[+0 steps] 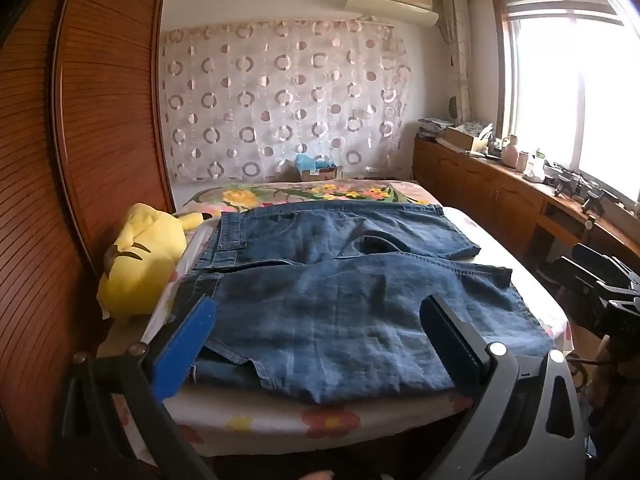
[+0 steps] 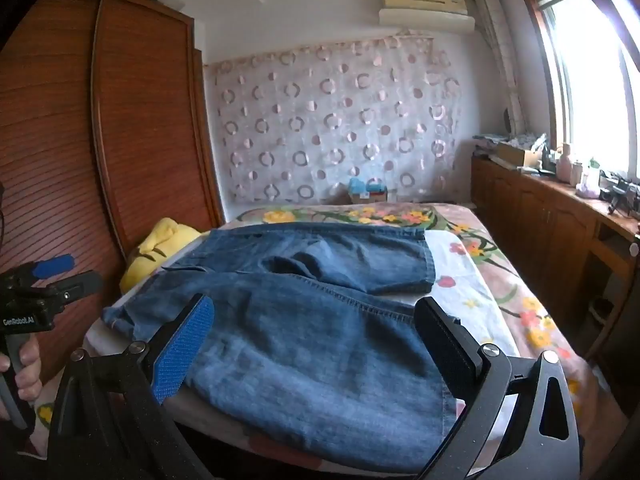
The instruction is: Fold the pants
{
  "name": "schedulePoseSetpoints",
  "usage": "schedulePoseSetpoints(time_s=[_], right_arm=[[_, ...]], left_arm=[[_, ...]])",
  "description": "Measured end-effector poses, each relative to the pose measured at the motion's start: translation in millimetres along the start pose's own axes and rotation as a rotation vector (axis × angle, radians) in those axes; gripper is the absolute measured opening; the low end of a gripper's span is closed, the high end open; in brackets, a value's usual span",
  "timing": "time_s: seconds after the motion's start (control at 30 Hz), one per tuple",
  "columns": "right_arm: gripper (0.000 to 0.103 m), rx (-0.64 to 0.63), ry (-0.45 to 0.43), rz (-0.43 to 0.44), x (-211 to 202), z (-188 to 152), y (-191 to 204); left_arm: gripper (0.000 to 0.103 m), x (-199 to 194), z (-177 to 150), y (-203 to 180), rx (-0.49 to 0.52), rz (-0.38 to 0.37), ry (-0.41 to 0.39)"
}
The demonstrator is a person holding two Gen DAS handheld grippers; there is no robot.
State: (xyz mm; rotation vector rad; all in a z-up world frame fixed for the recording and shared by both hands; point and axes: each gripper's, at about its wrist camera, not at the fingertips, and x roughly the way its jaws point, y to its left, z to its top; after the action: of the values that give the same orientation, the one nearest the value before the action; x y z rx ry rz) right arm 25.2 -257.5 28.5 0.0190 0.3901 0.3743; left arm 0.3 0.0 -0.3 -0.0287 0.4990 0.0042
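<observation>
Left hand-held gripper: its 2 fingers, 1 with a blue pad and 1 black, stand fully apart and hold nothing; they hover just above the near leg of the pants without a visible pinch of cloth. Right hand-held gripper: likewise spread wide and empty, poised over the same near leg, toward its hem end. The denim pants lie directly ahead of both grippers, spread flat across the bed, waistband toward the left gripper's side, the 2 legs side by side and running toward the right gripper's side. A yellow plush toy sits beyond the left gripper, beside the waistband. Progress, as judged: no fold is evident; the garment appears only laid out, so the lengthwise fold and every later fold remain.
</observation>
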Motion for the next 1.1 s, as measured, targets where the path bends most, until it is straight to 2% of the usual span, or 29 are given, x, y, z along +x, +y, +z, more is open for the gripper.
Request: schedulePoseSetpoints(time_s=[0.03,1.1], right_arm=[[0.102,0.0,0.002,-0.001,-0.1,0.0,-0.1],[0.102,-0.001,0.002,-0.013,-6.0,-3.6,-5.5]], left_arm=[[0.103,-0.8,-0.2,0.4,-0.009,0.0,-0.02],[0.103,-0.4,-0.2,0.2,0.0,0.007,-0.009]])
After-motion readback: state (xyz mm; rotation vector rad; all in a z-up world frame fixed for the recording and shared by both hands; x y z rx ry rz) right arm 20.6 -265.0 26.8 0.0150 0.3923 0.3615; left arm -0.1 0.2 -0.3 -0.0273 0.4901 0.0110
